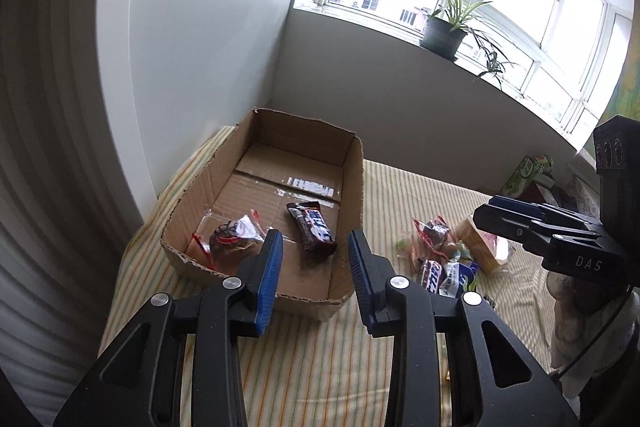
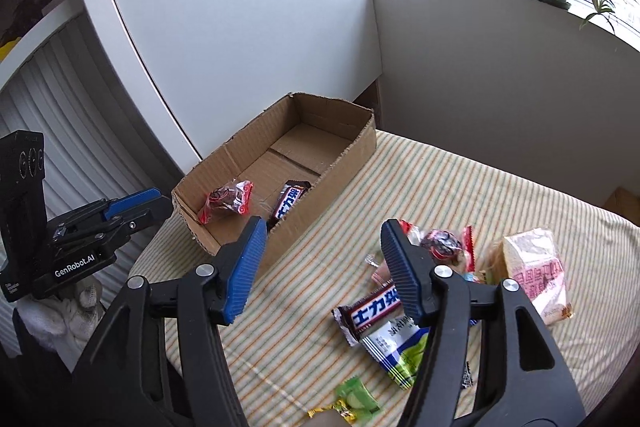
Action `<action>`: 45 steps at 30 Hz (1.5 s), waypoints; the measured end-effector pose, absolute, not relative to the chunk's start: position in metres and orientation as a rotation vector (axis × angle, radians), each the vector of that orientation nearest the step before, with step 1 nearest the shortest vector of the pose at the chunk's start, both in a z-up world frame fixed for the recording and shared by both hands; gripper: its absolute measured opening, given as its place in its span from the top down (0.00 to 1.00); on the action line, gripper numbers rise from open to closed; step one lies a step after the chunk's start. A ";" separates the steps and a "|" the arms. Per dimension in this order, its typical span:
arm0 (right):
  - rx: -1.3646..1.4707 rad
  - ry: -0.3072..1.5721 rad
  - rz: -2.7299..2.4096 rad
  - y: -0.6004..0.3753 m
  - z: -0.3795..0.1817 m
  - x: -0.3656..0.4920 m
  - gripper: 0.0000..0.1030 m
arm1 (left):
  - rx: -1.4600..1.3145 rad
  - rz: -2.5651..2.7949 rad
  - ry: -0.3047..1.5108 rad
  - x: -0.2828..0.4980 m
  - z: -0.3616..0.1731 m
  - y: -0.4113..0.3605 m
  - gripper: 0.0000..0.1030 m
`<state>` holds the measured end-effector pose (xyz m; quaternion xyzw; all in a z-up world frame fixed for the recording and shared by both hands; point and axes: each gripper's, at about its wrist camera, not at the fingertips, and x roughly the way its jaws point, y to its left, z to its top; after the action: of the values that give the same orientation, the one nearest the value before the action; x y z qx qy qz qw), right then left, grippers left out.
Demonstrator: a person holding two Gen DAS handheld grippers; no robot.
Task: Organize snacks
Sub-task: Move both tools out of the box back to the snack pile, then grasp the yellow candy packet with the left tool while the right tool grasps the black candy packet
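Note:
An open cardboard box (image 1: 352, 187) (image 2: 352, 155) lies on a striped cloth. Inside are a brown chocolate bar (image 1: 314, 227) (image 2: 289, 202) and a clear-wrapped dark cake (image 1: 230, 237) (image 2: 227, 201). My left gripper (image 1: 315, 251) is open and empty over the box's near end; it also shows in the right wrist view (image 2: 140, 203). My right gripper (image 2: 322, 239) is open and empty above the cloth, left of a snack pile: a chocolate bar (image 2: 370, 311), a wrapped cake (image 2: 440, 241), a white-green packet (image 2: 394, 349) and a pink-labelled bread pack (image 2: 536, 273). The pile (image 1: 440, 251) and right gripper (image 1: 520, 219) also show in the left wrist view.
A white cabinet (image 2: 240, 27) stands behind the box. A potted plant (image 1: 444, 31) sits on the window sill. Small green and yellow candies (image 2: 352, 397) lie near the cloth's front edge. A green carton (image 1: 524, 175) stands at the far right.

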<state>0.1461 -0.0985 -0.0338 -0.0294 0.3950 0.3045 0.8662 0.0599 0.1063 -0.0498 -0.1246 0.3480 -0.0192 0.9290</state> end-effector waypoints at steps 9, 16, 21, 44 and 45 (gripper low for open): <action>-0.134 0.896 0.577 -0.152 -0.056 0.113 0.39 | -0.220 -0.147 0.749 0.035 -0.057 0.055 0.69; -0.164 0.967 0.548 -0.182 -0.084 0.096 0.39 | -0.185 -0.238 0.809 0.021 -0.073 0.019 0.69; -0.086 1.067 0.534 -0.200 -0.108 0.097 0.39 | -0.145 -0.304 0.863 0.011 -0.088 -0.007 0.69; 0.104 1.237 0.404 -0.194 -0.166 0.153 0.52 | -0.018 -0.437 1.021 0.023 -0.146 -0.066 0.69; 0.082 1.234 0.400 -0.190 -0.165 0.153 0.53 | -0.017 -0.436 1.022 0.024 -0.147 -0.067 0.69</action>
<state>0.1534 -0.1905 -0.1650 0.0381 0.5743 0.1862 0.7963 0.0241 -0.0671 -0.1473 -0.0081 0.4851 -0.2070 0.8495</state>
